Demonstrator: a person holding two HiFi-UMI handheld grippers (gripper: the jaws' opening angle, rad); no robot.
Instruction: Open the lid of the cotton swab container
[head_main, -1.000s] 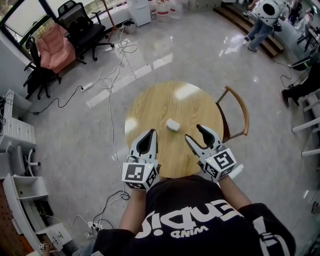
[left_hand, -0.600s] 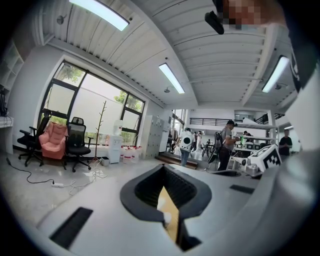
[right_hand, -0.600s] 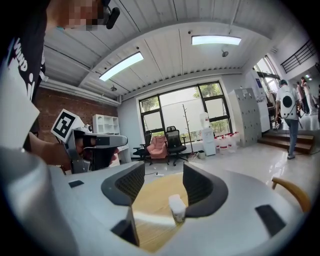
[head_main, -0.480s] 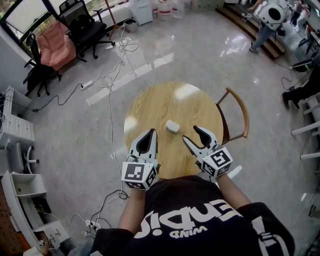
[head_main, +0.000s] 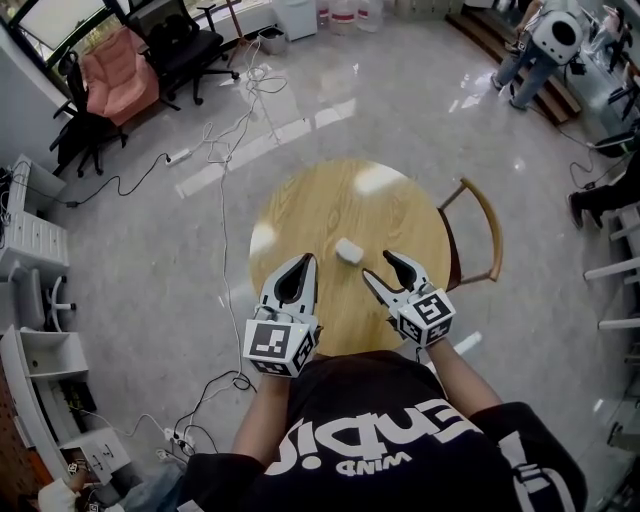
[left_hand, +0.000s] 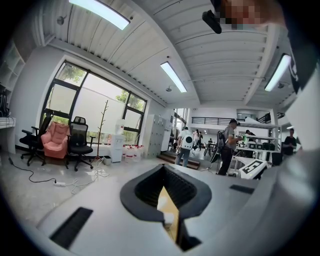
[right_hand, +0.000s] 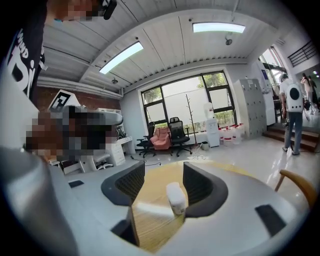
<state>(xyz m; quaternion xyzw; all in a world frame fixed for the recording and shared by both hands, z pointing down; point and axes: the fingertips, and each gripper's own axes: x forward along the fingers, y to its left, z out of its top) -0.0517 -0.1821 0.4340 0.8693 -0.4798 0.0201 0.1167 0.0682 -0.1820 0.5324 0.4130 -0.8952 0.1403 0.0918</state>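
White cotton swab container, contents unseen, lying on round wooden table

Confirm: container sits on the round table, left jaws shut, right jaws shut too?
No: the right gripper has its jaws open, framing the container ahead, as the right gripper view shows. Rest holds: container on the round table, left gripper with jaws shut.

We're looking at bare tabletop lying open between the right gripper, jaws spread wide, and the cotton swab container just ahead of it. The left gripper, jaws together, is hovering beside that lane. A wooden chair is crowding the table's right edge.
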